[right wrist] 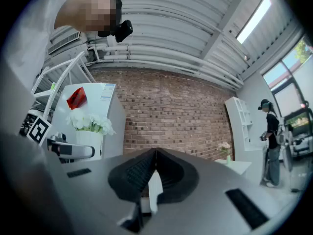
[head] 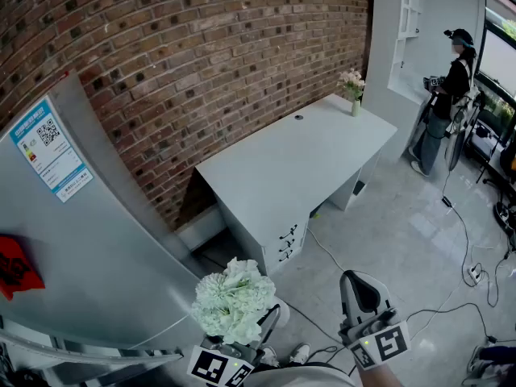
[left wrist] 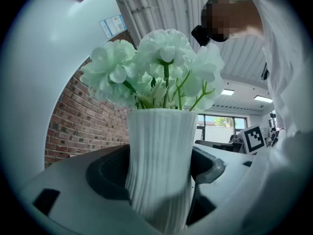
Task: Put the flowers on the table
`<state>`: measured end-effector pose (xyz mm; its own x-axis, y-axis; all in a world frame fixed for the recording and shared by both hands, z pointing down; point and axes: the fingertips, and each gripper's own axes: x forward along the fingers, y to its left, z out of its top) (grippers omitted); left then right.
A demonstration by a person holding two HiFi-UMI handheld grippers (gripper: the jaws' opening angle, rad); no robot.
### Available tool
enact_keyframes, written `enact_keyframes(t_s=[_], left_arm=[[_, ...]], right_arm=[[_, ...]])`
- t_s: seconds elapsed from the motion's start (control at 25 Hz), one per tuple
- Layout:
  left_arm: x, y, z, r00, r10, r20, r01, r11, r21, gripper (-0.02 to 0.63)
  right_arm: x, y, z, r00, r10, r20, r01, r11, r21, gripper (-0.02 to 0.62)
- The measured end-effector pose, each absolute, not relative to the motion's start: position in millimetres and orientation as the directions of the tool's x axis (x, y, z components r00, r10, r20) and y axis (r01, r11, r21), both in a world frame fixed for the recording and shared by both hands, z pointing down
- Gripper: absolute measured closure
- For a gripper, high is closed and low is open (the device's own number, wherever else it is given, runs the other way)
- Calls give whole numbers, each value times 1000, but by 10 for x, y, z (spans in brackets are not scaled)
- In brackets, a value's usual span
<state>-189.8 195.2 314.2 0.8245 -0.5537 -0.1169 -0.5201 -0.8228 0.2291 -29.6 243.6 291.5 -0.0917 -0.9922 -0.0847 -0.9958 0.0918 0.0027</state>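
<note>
L gripper (head: 240,347) is clamped on the ribbed white vase (left wrist: 159,165), jaws pressed to both its sides. White flowers (head: 234,301) are stood upright in the vase, at 6 o'clock in head view, just beside a grey fridge (head: 81,240). R gripper (head: 364,295) is seen at 5 o'clock, jaws shut tip to tip, nothing held. Light grey table (head: 274,176) is set along brick wall (head: 201,55) at 12 o'clock, well apart from the flowers. Small pink bouquet (head: 351,83) is stood at its far end. A person (head: 447,95) is seen at 2 o'clock.

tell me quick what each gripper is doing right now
left gripper: closed on the vase of flowers
right gripper: closed, empty
</note>
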Motion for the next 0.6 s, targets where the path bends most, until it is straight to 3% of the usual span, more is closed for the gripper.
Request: enact_keyframes(t_s=[0.6], left_arm=[[-1889,1993,3171,827,-551,-112,-518,-824,230,250]], right_arm=[[-278,2475,2932,-82,-992,-99,-996,85,-20,578]])
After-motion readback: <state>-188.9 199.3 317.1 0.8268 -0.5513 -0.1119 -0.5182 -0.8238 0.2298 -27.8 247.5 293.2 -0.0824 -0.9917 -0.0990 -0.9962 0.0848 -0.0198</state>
